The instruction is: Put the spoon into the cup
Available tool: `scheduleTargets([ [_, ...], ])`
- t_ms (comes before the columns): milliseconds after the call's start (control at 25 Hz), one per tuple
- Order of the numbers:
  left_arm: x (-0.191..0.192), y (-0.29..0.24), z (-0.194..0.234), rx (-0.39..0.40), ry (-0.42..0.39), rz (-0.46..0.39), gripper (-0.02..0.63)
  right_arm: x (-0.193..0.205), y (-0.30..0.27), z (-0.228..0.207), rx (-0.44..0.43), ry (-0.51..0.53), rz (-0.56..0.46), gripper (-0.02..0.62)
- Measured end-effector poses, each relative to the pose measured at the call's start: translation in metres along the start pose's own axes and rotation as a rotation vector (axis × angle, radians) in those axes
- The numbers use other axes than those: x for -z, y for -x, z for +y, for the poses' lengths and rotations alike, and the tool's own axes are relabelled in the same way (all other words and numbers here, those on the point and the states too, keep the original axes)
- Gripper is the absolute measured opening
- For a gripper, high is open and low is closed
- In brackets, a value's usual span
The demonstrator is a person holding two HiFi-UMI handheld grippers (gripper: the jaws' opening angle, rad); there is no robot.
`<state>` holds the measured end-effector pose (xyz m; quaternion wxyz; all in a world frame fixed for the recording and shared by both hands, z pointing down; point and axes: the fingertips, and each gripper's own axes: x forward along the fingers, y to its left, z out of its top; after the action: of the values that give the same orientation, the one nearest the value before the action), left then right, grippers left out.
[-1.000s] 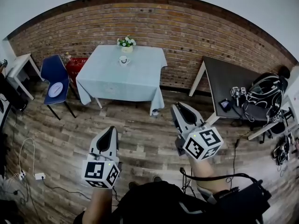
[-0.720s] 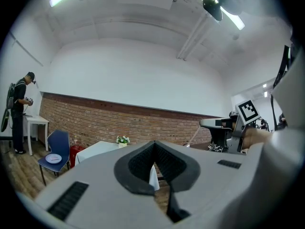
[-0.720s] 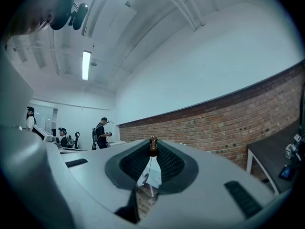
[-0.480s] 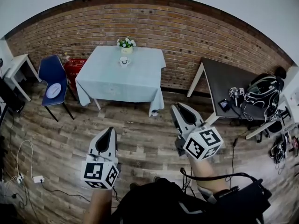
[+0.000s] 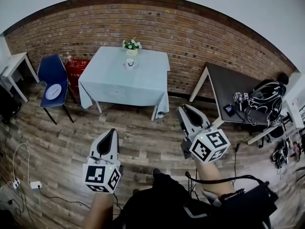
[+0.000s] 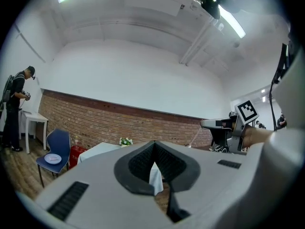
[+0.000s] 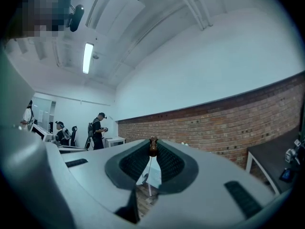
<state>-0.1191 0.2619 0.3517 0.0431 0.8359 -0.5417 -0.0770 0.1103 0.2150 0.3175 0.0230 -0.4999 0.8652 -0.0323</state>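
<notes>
A white cup (image 5: 129,62) stands on a saucer on the light-blue clothed table (image 5: 125,82) by the brick wall, far ahead of both grippers. My right gripper (image 5: 183,110) is held level over the wooden floor; in the right gripper view its jaws (image 7: 153,149) pinch a small brown piece, the spoon's end (image 7: 153,146), at their tips. The rest of the spoon is hidden. My left gripper (image 5: 113,132) is also level, its tips (image 6: 153,146) meeting with nothing between them.
A flower pot (image 5: 132,46) sits behind the cup. A blue chair (image 5: 50,78) with a plate and a red box (image 5: 76,67) stand left of the table. A dark table (image 5: 233,92) with a backpack (image 5: 269,99) is at the right. Cables and a power strip (image 5: 34,184) lie on the floor.
Both grippers have been carried forward across the floor toward the clothed table, keeping their pose. A foot now shows below between them.
</notes>
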Motion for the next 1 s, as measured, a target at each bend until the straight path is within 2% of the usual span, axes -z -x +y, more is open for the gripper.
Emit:
scheduleTargets([
  [120, 0.002, -0.008, 0.011, -0.016, 0.001, 0.004, 0.008, 0.0, -0.016, 0.0, -0.01, 0.017, -0.002, 0.055],
  [440, -0.001, -0.051, 0.038, -0.048, -0.015, 0.017, 0.006, 0.003, -0.075, -0.021, -0.048, -0.018, -0.017, 0.055],
  [720, -0.009, -0.106, 0.057, -0.073, 0.0, 0.008, 0.008, -0.001, -0.121, -0.061, -0.063, -0.032, -0.025, 0.055],
  [1000, -0.005, -0.166, 0.063, -0.076, -0.001, 0.037, 0.008, -0.004, -0.162, -0.097, -0.09, -0.047, -0.016, 0.055],
])
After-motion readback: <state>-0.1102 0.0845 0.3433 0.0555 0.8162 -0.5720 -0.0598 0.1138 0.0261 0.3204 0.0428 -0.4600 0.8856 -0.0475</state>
